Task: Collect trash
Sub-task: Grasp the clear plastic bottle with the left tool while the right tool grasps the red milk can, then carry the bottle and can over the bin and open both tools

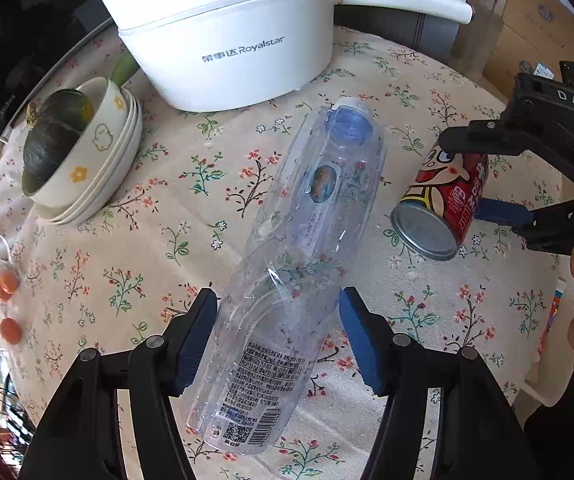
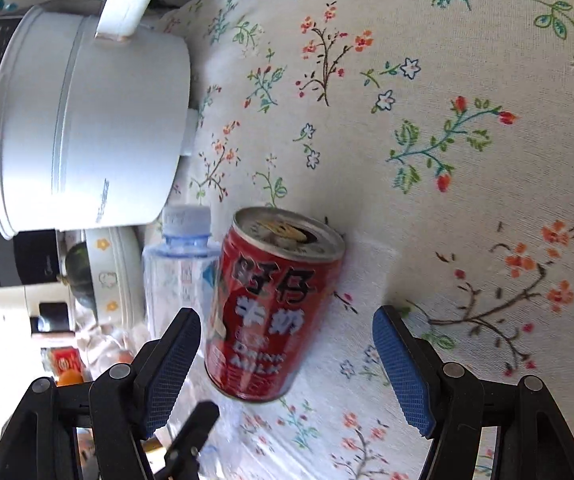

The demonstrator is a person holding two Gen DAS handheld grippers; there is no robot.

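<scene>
A clear empty plastic bottle (image 1: 299,256) with a blue cap lies on the floral tablecloth (image 1: 191,208). My left gripper (image 1: 279,336) is open, one finger on each side of the bottle's lower body. A red milk drink can (image 1: 443,204) lies on its side to the right. My right gripper (image 1: 471,176) is open and straddles the can. In the right wrist view the can (image 2: 271,304) sits between the open pads (image 2: 399,364) with a gap on the right side. The bottle (image 2: 179,276) shows behind it.
A white Royalstar electric pot (image 1: 231,40) with a long handle stands at the back of the table. Stacked bowls (image 1: 95,160) holding a dark green squash (image 1: 55,132) stand at the left. A clear bag with orange items (image 1: 7,304) lies at the left edge. Cardboard boxes (image 1: 535,28) stand beyond the table.
</scene>
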